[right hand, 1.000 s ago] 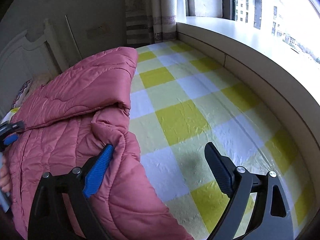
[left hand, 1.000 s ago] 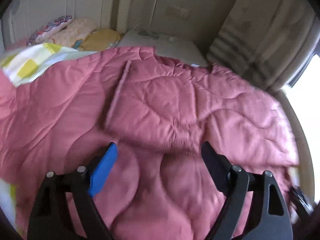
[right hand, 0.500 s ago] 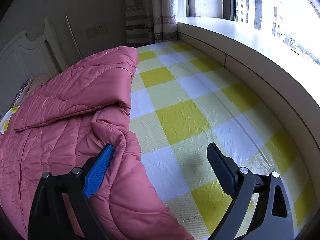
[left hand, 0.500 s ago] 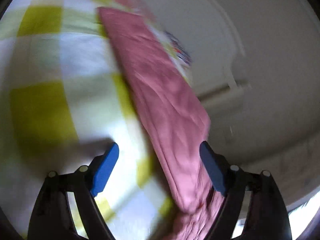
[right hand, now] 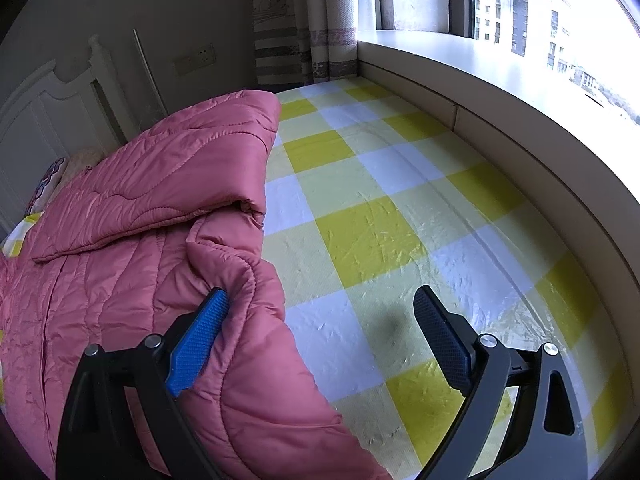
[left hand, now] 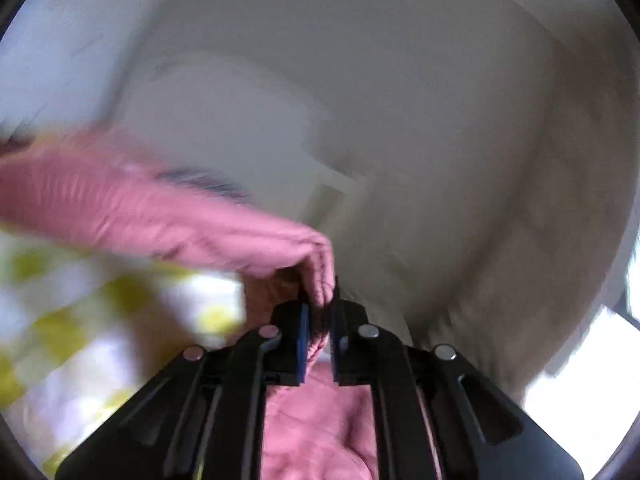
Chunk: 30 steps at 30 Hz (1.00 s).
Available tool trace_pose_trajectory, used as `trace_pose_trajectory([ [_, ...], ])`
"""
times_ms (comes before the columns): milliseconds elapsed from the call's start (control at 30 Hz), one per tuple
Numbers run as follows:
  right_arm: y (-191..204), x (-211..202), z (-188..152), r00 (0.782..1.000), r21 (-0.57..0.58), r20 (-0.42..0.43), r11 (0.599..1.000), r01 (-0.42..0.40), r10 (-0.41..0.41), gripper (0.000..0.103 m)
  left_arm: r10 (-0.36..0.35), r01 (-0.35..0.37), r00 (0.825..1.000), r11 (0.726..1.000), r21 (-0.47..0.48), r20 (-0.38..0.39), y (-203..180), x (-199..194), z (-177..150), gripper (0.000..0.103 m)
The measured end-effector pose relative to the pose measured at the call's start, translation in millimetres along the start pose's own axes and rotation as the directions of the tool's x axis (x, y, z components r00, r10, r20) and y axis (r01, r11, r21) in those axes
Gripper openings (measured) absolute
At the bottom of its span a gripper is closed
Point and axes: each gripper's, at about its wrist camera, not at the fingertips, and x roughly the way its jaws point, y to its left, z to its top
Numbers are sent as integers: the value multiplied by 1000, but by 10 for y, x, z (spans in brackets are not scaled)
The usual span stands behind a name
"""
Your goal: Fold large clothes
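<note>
A large pink quilted coat (right hand: pixel 132 224) lies on a bed with a yellow and white checked sheet (right hand: pixel 360 236), one part folded over at the back. My right gripper (right hand: pixel 320 308) stands open over the coat's near edge; its left blue pad (right hand: pixel 200 340) touches the fabric and its right pad hangs over the bare sheet. In the blurred left wrist view my left gripper (left hand: pixel 319 304) is shut on an edge of the pink coat (left hand: pixel 168 220), which trails off to the left, lifted off the sheet.
A white headboard (right hand: pixel 44 120) and pillows stand at the back left. A pale window ledge (right hand: pixel 500 92) runs along the bed's right side, with striped curtains (right hand: pixel 300 32) at the far corner. Bare sheet spreads right of the coat.
My left gripper swung from above the spread coat to its edge, closed on the fabric and tilted up toward the wall. The right gripper stayed in place, open.
</note>
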Motion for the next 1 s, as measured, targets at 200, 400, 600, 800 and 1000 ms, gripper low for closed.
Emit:
trace_pose_trajectory([
  [200,-48,-9,-3,1000,23,1,1000,-19,19,90,-35,244,932,795,555,-360,-1587,530,-1367,94],
  [400,-69,-9,10,999,33,-2,999,-43,44,90,19,283,927,623,729,-376,-1488,326,-2085,94],
  [600,-66,-66,1,999,35,28,999,-41,40,90,93,66,948,879,473,-305,-673,17,-1666,94],
  [800,257,-574,147,976,-7,139,986,-165,164,90,106,-95,937,994,49,-333,312,59,-1480,94],
  [1000,1141,-391,640,950,-135,58,945,-297,307,91,111,-118,936,993,-2,-334,396,86,-1568,94],
])
